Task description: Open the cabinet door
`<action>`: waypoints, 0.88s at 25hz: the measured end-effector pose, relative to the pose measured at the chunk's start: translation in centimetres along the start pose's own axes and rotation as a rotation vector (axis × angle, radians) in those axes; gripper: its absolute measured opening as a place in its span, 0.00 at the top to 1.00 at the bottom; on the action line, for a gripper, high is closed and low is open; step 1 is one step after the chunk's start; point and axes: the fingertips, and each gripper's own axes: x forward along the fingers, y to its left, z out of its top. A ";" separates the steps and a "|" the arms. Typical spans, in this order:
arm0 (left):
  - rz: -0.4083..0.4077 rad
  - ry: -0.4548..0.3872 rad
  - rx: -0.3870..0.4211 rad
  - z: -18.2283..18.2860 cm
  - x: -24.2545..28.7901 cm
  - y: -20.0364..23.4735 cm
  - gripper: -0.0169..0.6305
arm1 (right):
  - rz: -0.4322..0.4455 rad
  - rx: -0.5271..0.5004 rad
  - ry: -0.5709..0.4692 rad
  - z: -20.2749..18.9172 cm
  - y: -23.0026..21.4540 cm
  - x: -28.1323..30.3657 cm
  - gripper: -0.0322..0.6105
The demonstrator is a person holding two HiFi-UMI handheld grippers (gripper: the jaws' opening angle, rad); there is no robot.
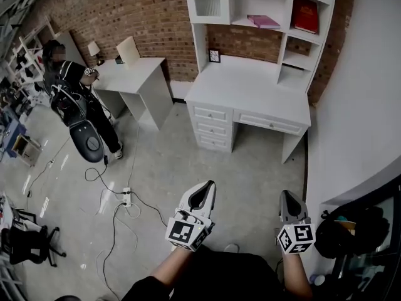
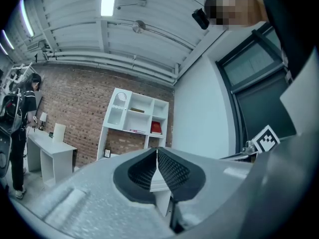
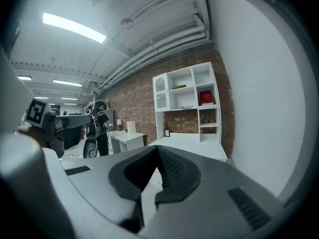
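Observation:
A white desk (image 1: pixel 250 89) with a shelf hutch stands against the brick wall, some way ahead of me. The cabinet door (image 1: pixel 207 2) is the arched glass-fronted one at the hutch's upper left, and it looks closed. It also shows in the left gripper view (image 2: pixel 116 108) and in the right gripper view (image 3: pixel 160 92). My left gripper (image 1: pixel 207 187) and right gripper (image 1: pixel 286 196) hover low over the floor, far from the desk. Both are shut with nothing between their jaws (image 2: pixel 157 151) (image 3: pixel 158 148).
A person (image 1: pixel 75 86) stands at the far left beside a smaller white desk (image 1: pixel 135 74). Cables and a power strip (image 1: pixel 127 196) lie on the floor. A white wall (image 1: pixel 363 105) runs along the right, with a dark bag (image 1: pixel 351 231) low at the right. A black chair (image 1: pixel 28 243) stands at the bottom left.

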 end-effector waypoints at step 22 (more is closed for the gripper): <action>0.122 0.002 0.061 0.3 -2.0 -0.2 0.57 | -0.181 0.054 -0.034 -1.4 -5.5 -5.0 0.40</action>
